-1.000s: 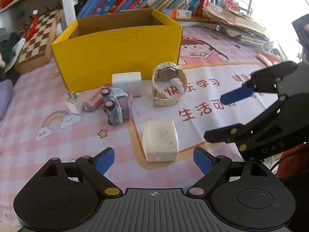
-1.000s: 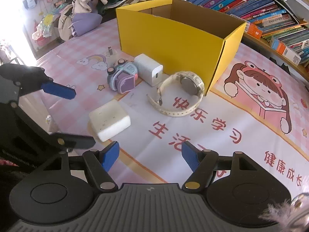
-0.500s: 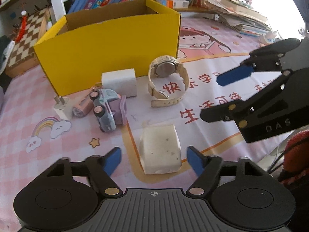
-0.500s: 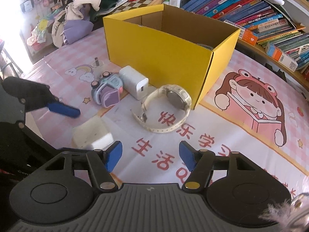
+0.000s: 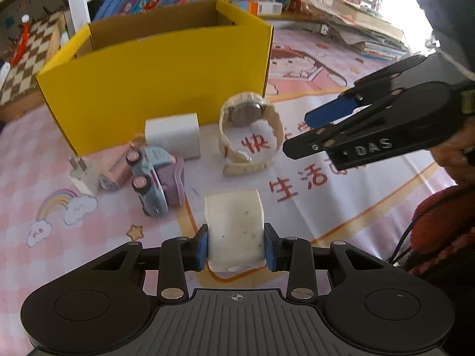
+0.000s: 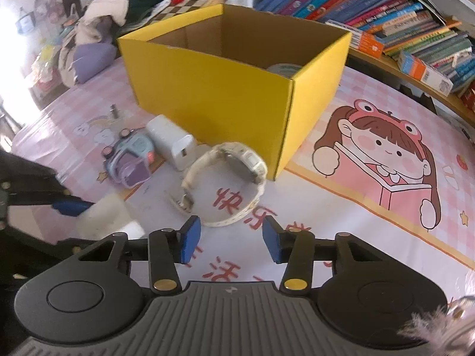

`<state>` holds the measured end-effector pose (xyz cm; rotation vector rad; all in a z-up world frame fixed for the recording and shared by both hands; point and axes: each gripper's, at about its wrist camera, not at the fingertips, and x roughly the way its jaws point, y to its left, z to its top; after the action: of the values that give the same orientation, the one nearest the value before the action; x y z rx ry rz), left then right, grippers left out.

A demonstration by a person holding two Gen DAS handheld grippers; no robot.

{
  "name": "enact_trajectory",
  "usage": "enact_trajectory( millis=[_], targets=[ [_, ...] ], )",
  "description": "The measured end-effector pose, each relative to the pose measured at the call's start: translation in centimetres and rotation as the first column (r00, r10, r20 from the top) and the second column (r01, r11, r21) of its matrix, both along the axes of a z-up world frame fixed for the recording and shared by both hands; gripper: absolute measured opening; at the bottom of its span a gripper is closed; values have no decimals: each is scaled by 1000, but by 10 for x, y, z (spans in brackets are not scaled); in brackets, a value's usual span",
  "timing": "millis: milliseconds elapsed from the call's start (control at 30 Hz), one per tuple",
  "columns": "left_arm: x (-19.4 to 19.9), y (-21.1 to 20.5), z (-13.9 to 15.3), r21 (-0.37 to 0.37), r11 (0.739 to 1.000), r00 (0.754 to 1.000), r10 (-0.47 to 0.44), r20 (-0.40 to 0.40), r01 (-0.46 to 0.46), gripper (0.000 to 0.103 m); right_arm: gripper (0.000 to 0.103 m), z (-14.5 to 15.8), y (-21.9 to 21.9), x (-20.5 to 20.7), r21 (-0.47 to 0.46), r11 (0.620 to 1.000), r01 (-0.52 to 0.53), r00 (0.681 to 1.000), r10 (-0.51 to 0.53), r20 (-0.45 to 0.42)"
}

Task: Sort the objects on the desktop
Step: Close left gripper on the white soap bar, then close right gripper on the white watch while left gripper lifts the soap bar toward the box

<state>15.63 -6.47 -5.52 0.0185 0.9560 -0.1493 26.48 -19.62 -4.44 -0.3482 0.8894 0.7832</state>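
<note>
Left wrist view: the left gripper (image 5: 235, 247) sits low over the bench (image 5: 74, 231), its two blue pads pressed against the sides of a white block (image 5: 234, 228), which it pinches; whether the block rests on the bench or is clear of it cannot be told. The right gripper (image 5: 314, 132) reaches in from the right, level above the bench, near the watch (image 5: 248, 132); a hand (image 5: 463, 160) and a red sleeve (image 5: 439, 222) show behind it.

Right wrist view: the right gripper (image 6: 231, 237) has its pads spread apart with nothing between them, pointing toward the watch (image 6: 222, 184), which lies just ahead. The left gripper (image 6: 71, 207) enters at the left edge with the block (image 6: 104, 216), blurred.

Count on the bench: one yellow box (image 5: 166, 74), one watch, one white charger (image 5: 172, 138), one toy car (image 5: 157, 178), one small plug (image 5: 78, 172), one pink item (image 5: 114, 175) beside the plug, one block. The charger stands just before the box front; the car lies near it; the watch stands by the box corner.

Only the right wrist view looks into the box (image 6: 237, 80), showing one round grey thing (image 6: 283, 69) inside. Only the left wrist view shows the pink item and the grip on the block clearly. Books (image 6: 400, 26) fill a shelf behind the box.
</note>
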Motion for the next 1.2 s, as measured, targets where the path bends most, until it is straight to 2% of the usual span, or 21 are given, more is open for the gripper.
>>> enact_trajectory(
  millis=[367,633,833,1200],
  targets=[
    [-10,13,11,-25,997,996,77,38,-76,32,38,-13,12,25,-8,999,53,997,-53,-46],
    [-24,26,20,-41,990,988,139,59,-137,32,19,-22,22,36,-15,996,86,993,-87,-80],
    [-32,32,30,-68,988,985,144,89,-139,31,5,-18,15,40,12,990,141,987,-140,-75],
    [-54,42,44,-98,989,982,125,141,-112,31,4,5,6,4,44,985,167,986,-166,-29]
  ],
)
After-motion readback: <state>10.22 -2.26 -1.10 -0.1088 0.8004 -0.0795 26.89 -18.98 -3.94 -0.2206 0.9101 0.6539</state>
